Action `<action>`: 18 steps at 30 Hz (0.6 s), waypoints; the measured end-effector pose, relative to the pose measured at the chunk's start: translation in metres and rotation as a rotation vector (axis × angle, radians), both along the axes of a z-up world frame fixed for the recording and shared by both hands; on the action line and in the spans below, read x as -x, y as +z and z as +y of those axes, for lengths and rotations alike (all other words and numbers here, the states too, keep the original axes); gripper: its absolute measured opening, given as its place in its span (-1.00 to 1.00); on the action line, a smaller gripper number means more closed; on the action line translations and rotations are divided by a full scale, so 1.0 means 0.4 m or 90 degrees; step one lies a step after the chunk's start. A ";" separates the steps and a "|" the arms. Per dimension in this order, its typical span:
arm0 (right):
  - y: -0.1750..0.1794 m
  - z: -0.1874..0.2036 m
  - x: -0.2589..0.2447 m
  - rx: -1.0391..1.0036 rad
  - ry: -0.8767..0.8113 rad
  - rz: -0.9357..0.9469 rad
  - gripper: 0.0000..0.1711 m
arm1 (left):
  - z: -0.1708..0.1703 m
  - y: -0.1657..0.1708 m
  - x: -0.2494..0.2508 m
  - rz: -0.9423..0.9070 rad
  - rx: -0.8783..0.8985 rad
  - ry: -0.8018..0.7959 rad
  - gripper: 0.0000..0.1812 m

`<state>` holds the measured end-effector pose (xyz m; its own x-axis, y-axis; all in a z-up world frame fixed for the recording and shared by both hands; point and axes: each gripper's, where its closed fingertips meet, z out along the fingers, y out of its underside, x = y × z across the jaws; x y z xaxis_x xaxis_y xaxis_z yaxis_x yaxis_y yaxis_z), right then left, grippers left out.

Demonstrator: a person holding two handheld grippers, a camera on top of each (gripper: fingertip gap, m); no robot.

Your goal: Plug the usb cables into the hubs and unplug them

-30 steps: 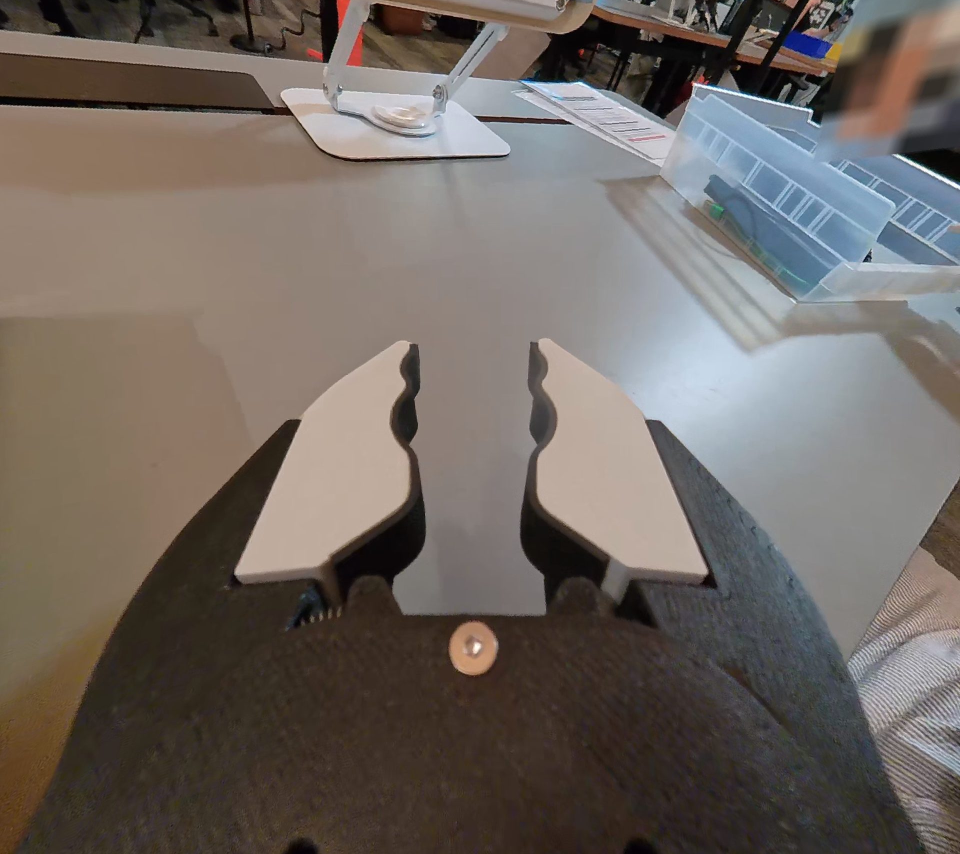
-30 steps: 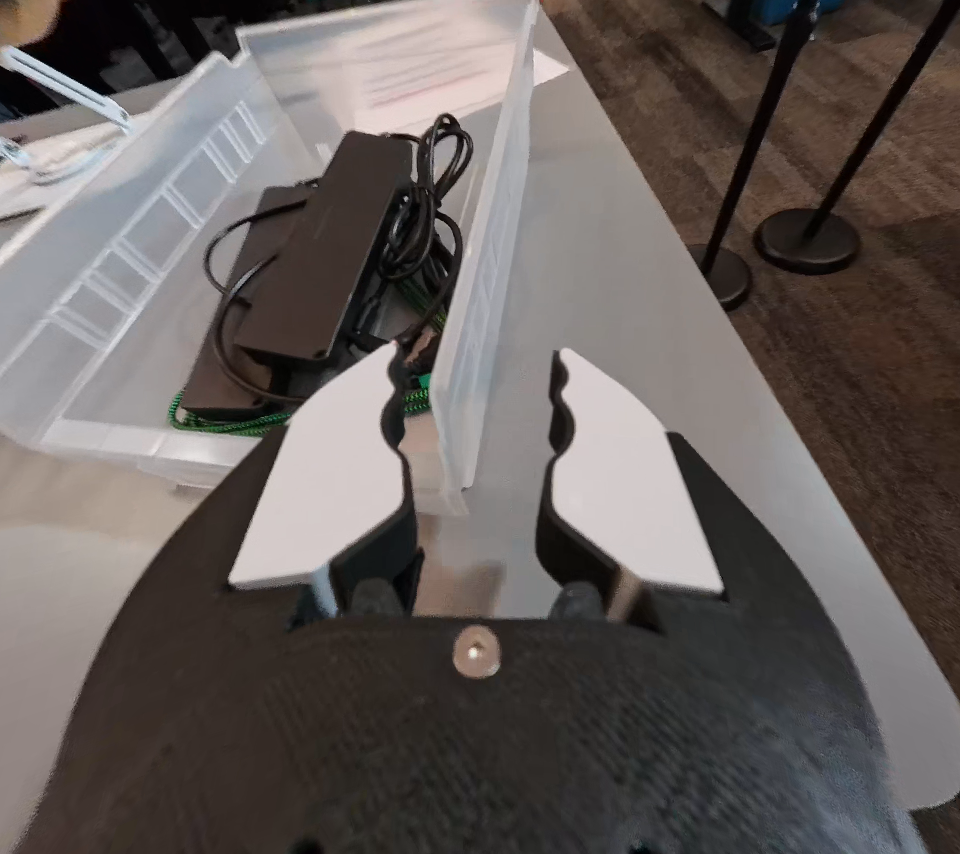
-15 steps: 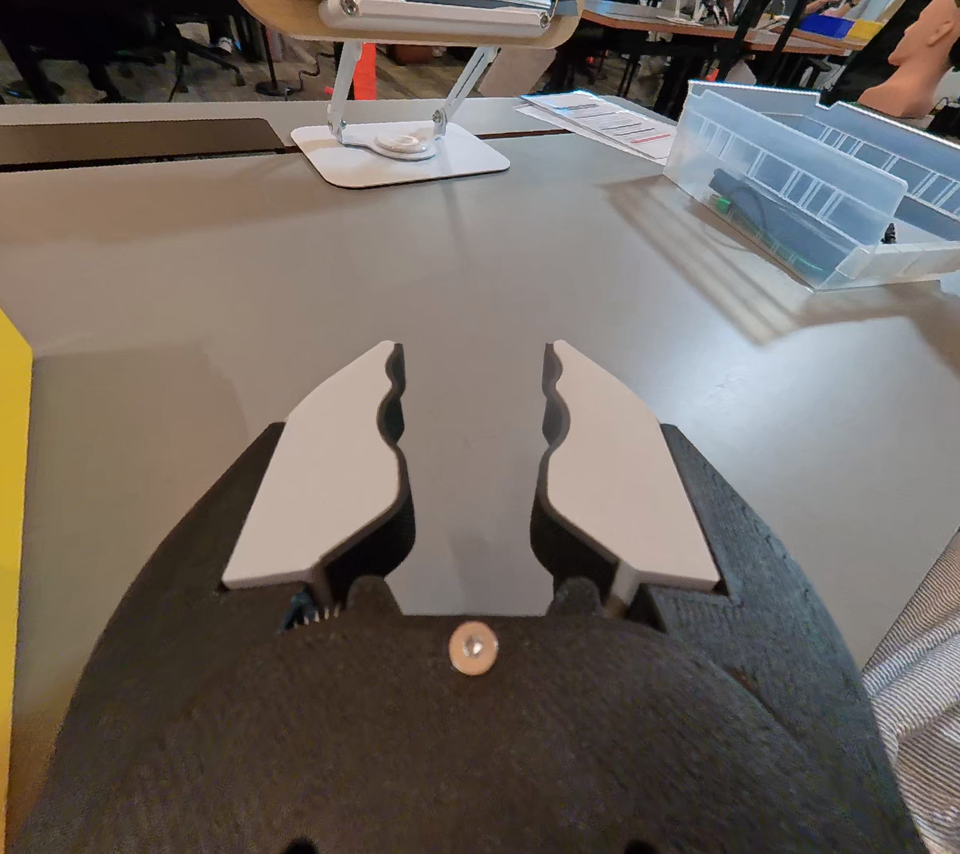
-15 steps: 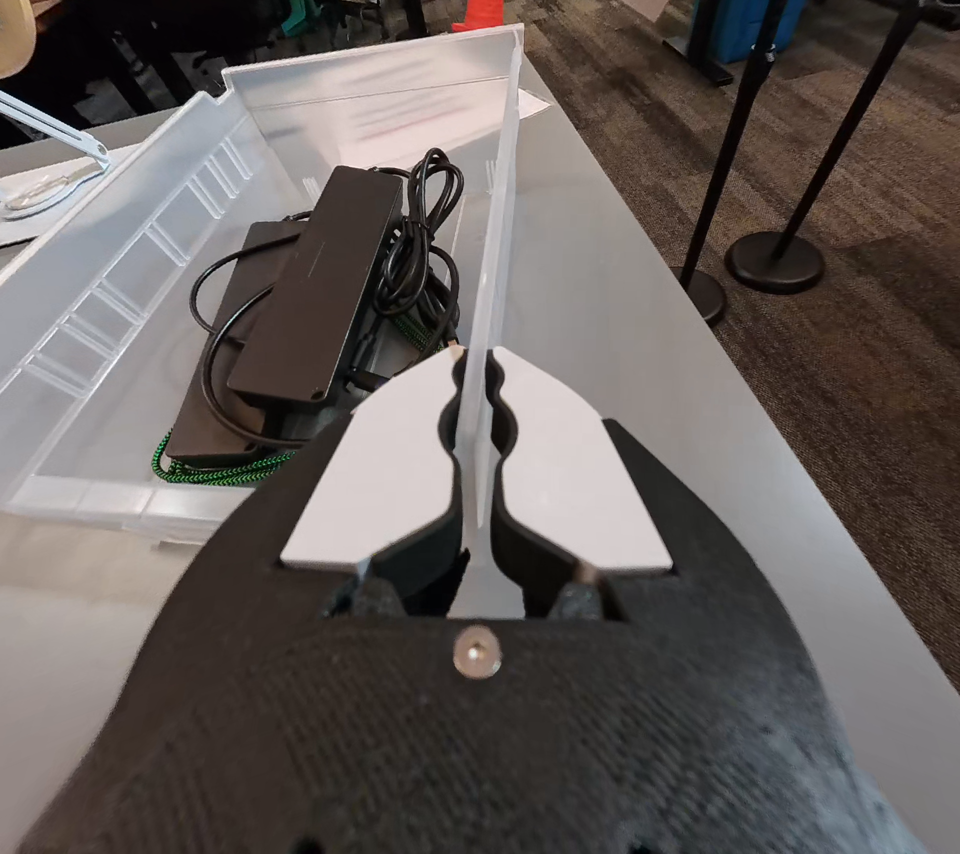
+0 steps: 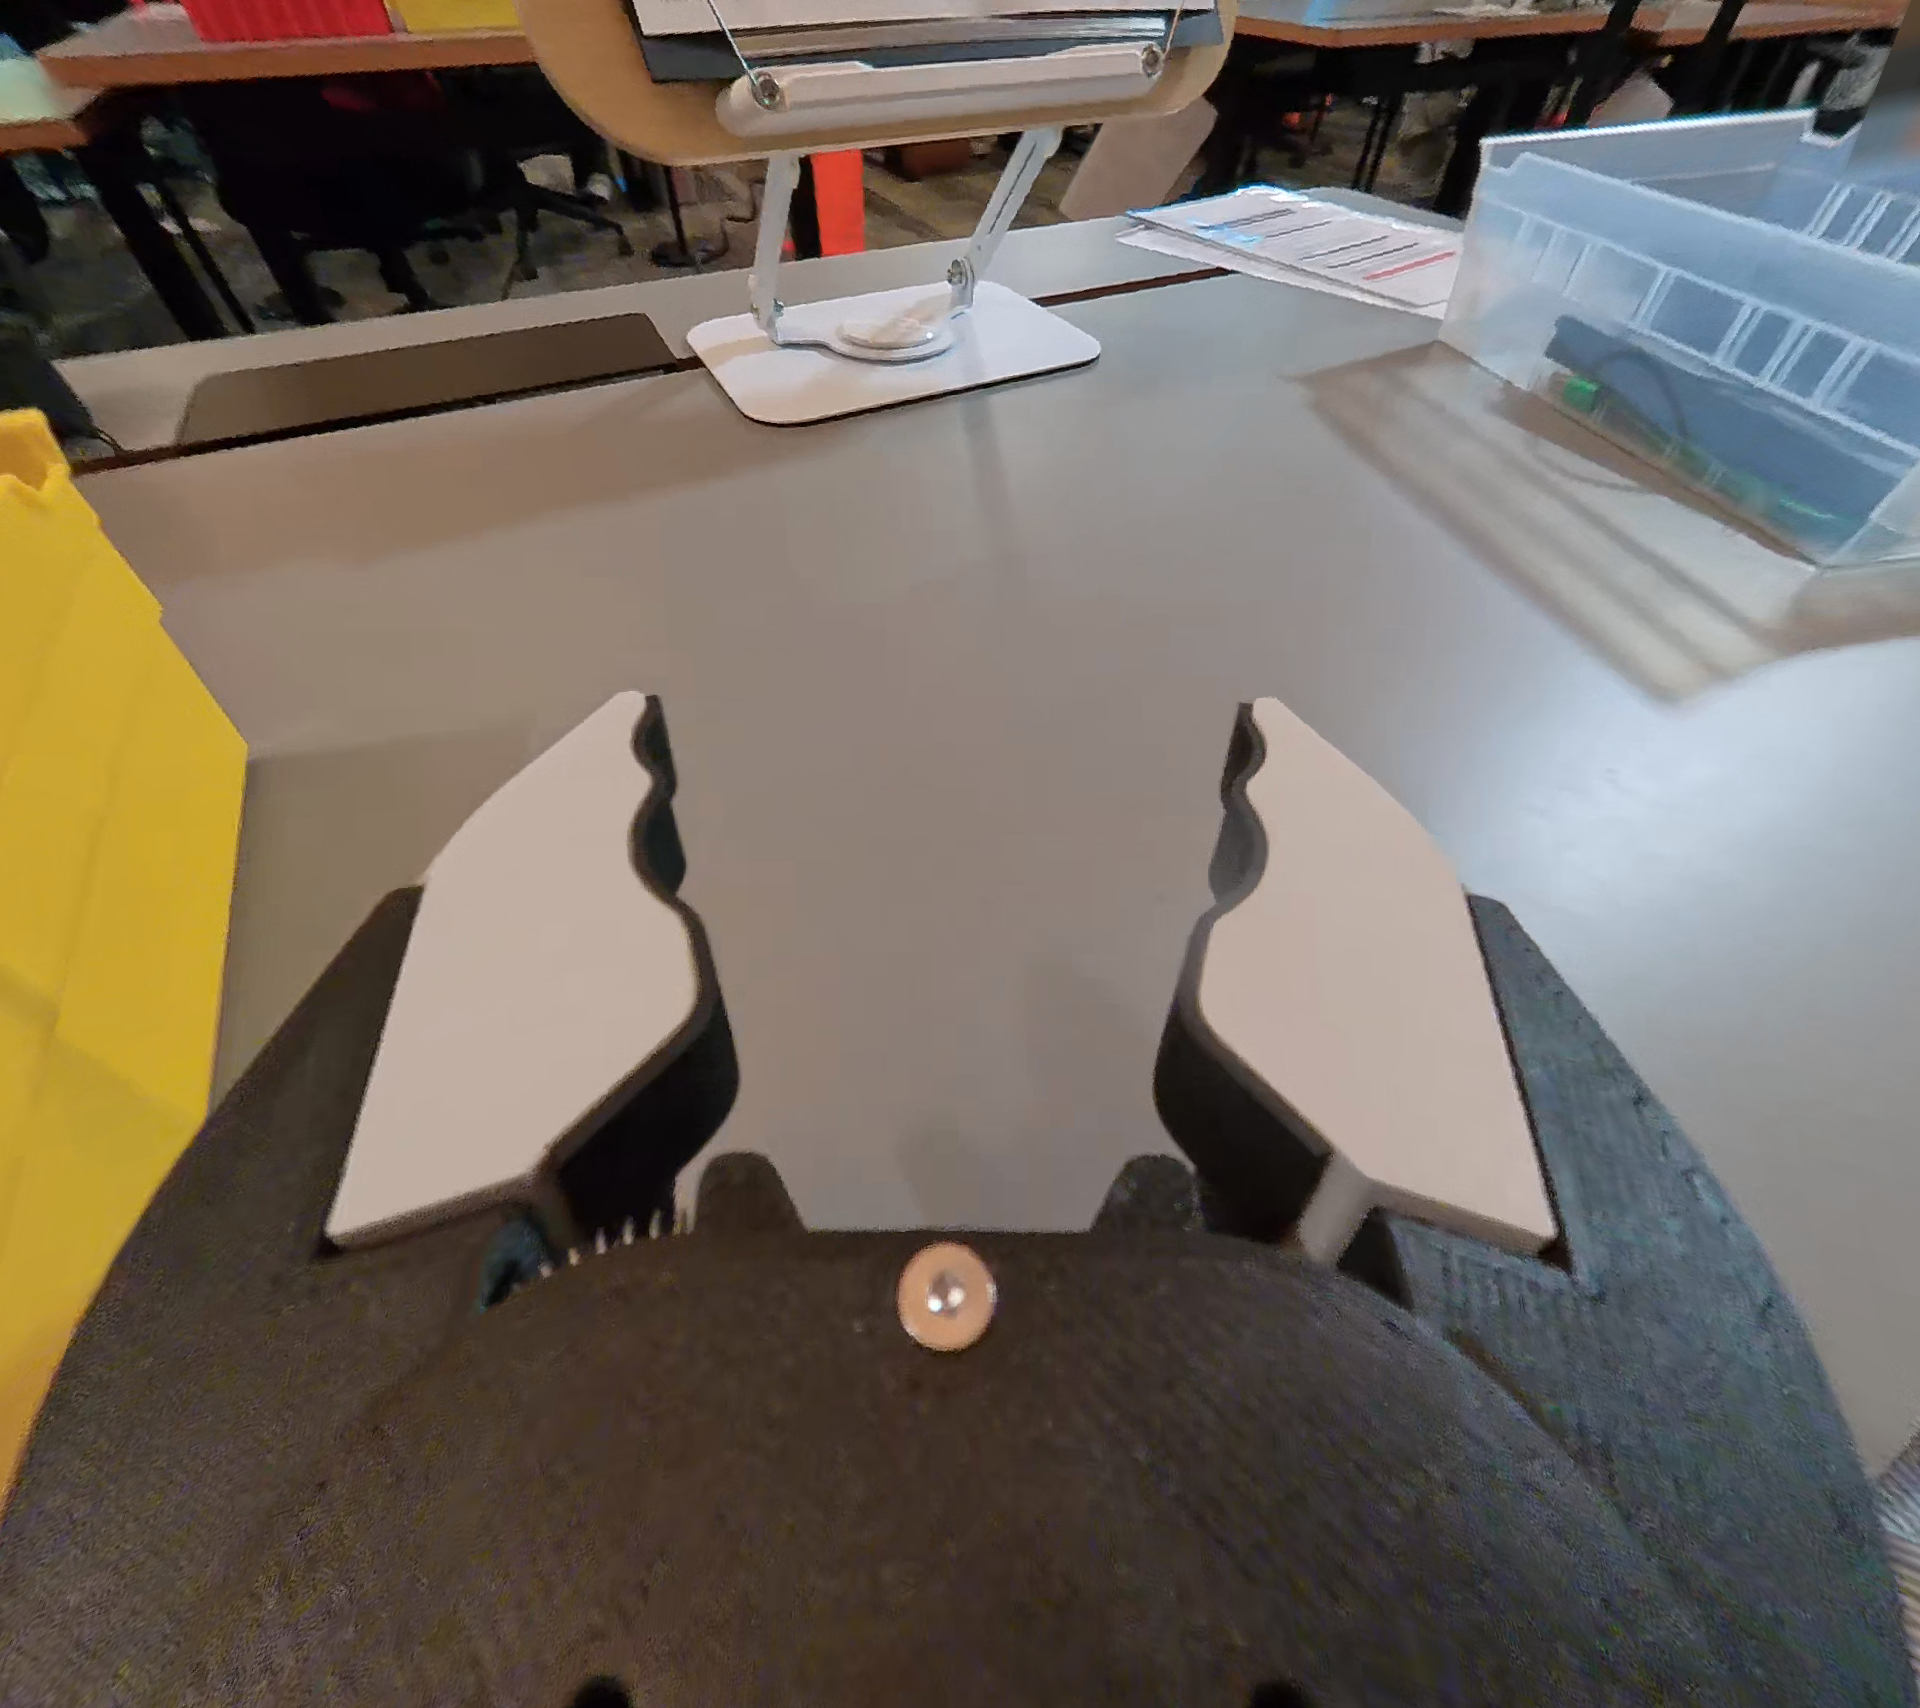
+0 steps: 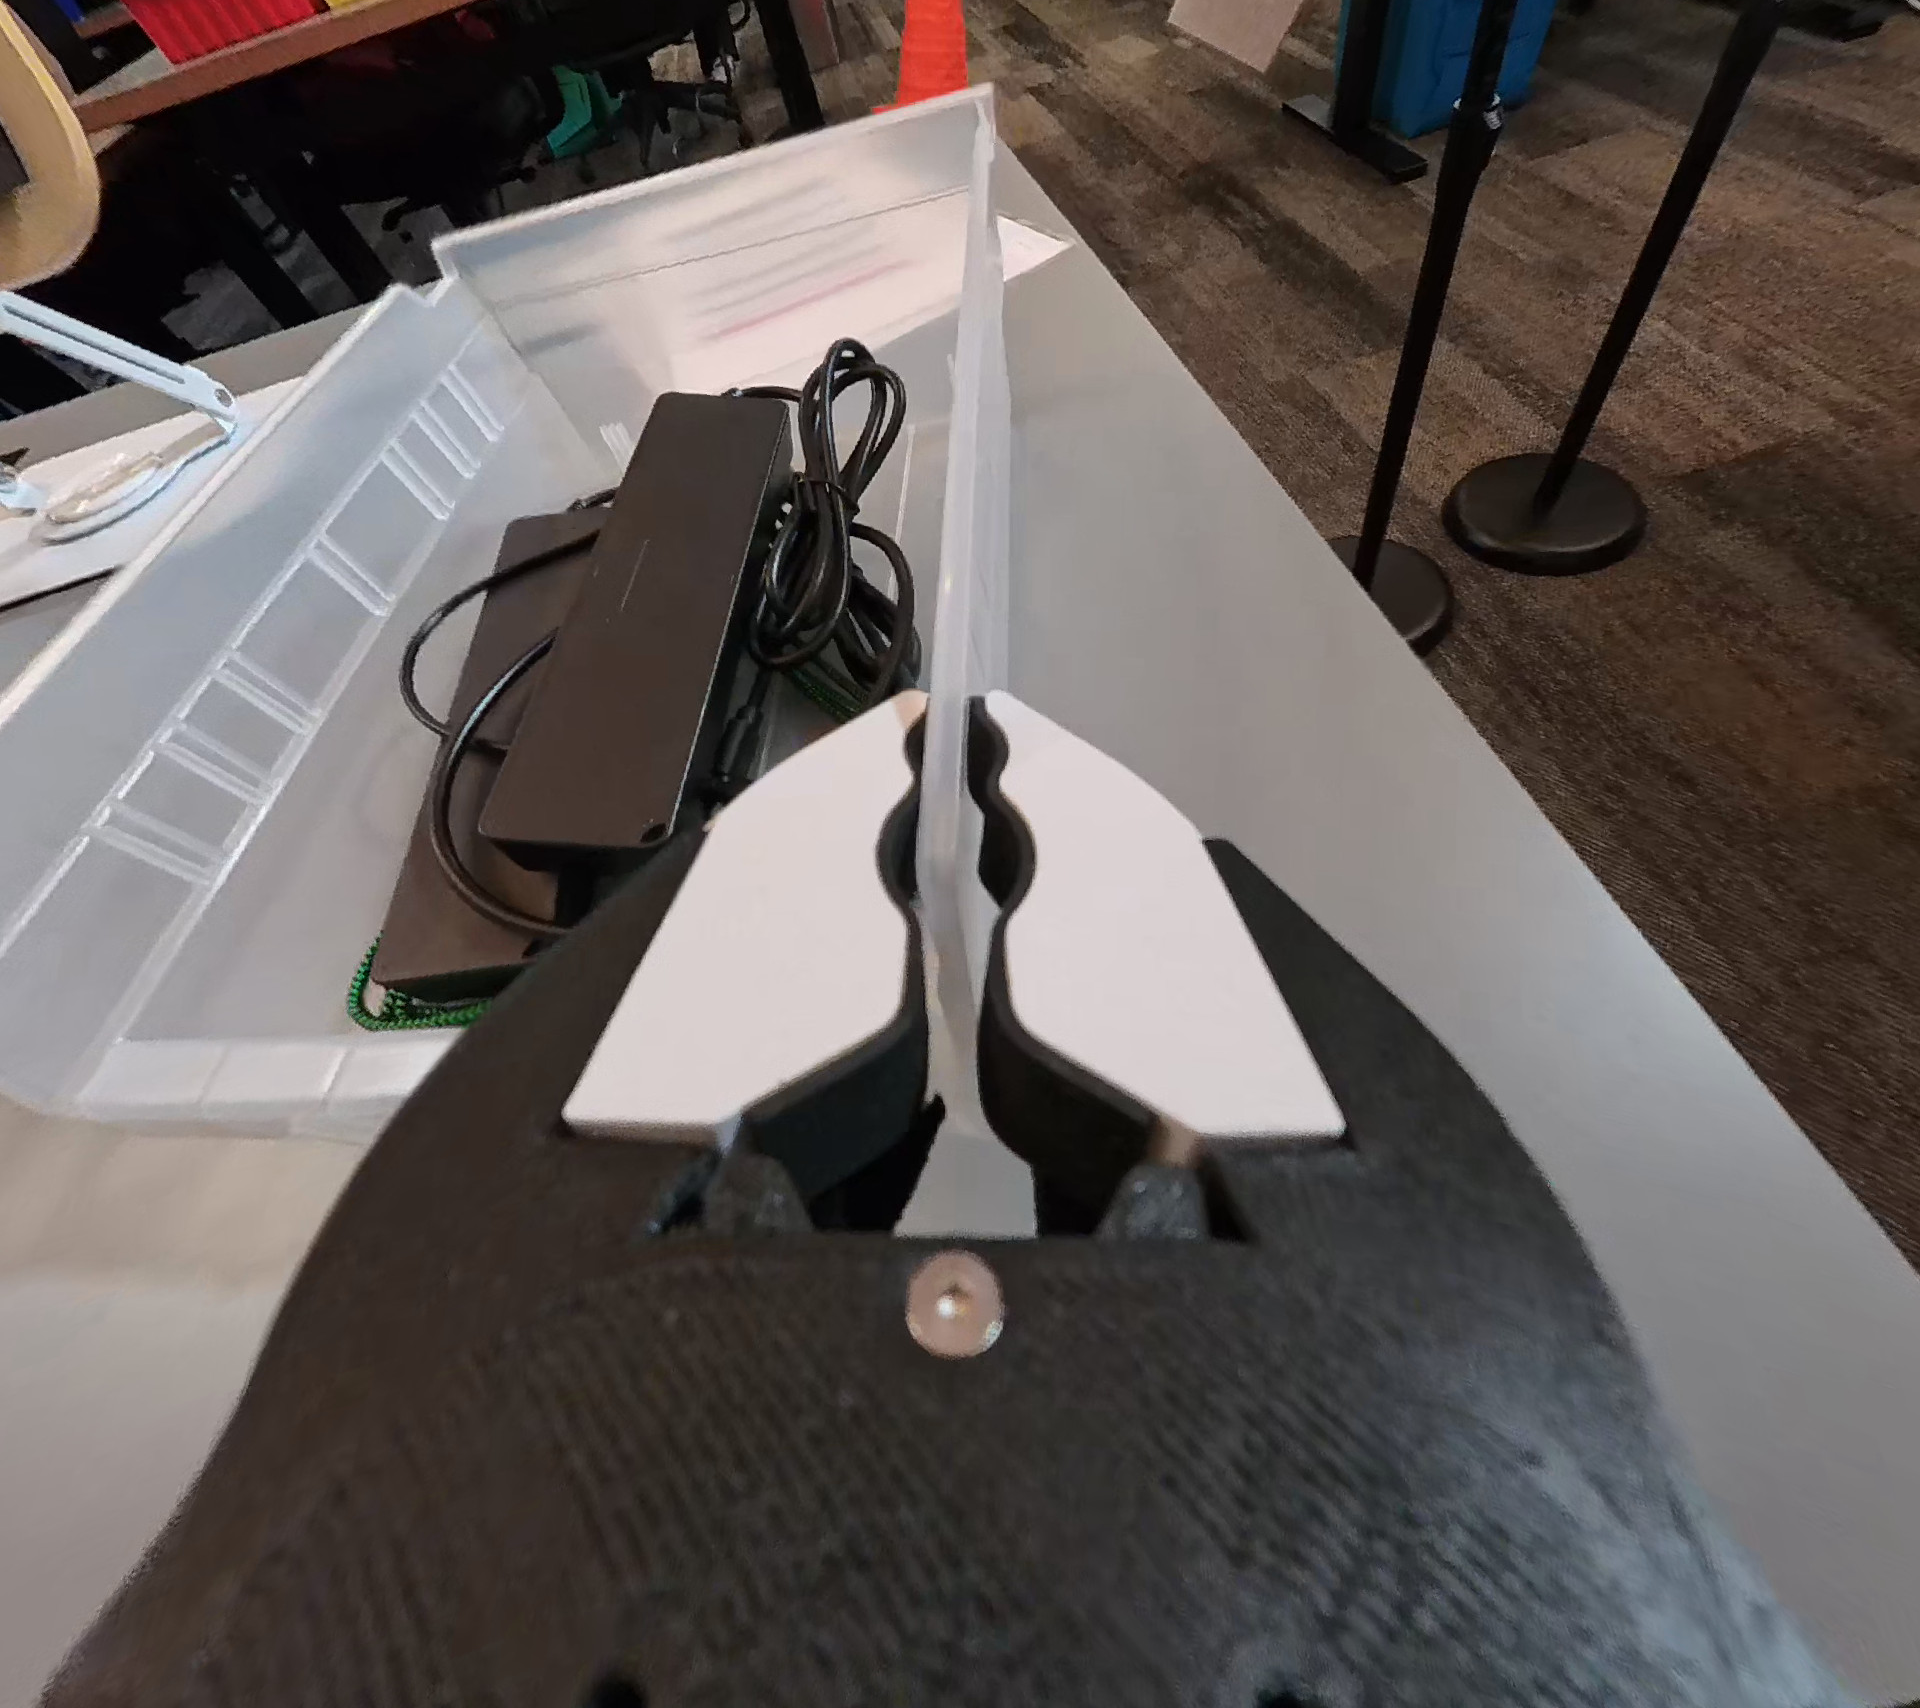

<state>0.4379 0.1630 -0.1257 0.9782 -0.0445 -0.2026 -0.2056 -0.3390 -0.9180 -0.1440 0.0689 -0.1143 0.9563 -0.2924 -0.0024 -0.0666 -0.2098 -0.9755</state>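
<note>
A clear plastic bin [image 6: 312, 578] sits on the grey table and holds black USB hubs [image 6: 644, 619], coiled black cables [image 6: 842, 515] and a green braided cable [image 6: 405, 1014]. My right gripper [image 6: 948, 713] is shut on the bin's near right wall [image 6: 977, 453], close to its front corner. My left gripper [image 5: 945, 713] is open wide and empty above the bare table [image 5: 935, 578]. The bin also shows at the far right in the left wrist view [image 5: 1683, 370].
A document stand [image 5: 894, 339] with a printed sheet stands at the table's back. A paper sheet [image 5: 1299, 245] lies beside the bin. A yellow bin [image 5: 94, 827] is at the left edge. Black stanchion posts [image 6: 1538, 505] stand on the floor right of the table.
My right gripper closed onto the bin's right wall and holds it. My left gripper opened wider and pulled back and up, with the yellow bin coming into view at left.
</note>
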 end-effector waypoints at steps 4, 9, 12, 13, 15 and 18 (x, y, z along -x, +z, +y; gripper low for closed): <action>0.021 -0.008 0.002 -0.021 -0.006 0.010 -0.93 | -0.004 0.030 -0.004 0.072 -0.050 0.032 0.22; 0.029 -0.013 0.021 -0.024 0.000 0.035 -0.94 | -0.036 0.133 0.067 0.206 -0.174 0.205 0.27; 0.039 -0.011 0.039 -0.030 0.011 0.023 -0.94 | -0.075 0.196 0.144 0.243 -0.231 0.344 0.45; 0.042 -0.010 0.044 -0.032 0.013 0.017 -0.94 | -0.086 0.205 0.170 0.246 -0.234 0.378 0.51; 0.042 -0.008 0.052 -0.033 0.018 0.017 -0.94 | -0.101 0.203 0.233 0.240 -0.215 0.443 0.59; 0.032 -0.005 0.056 -0.028 0.023 0.039 -0.94 | -0.117 0.162 0.327 0.190 -0.149 0.488 0.55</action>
<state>0.4155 0.1611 -0.1129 0.9649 0.0000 -0.2627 -0.2500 -0.3072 -0.9182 -0.2749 0.0219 -0.0497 0.8394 0.4748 -0.2646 -0.2489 -0.0971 -0.9637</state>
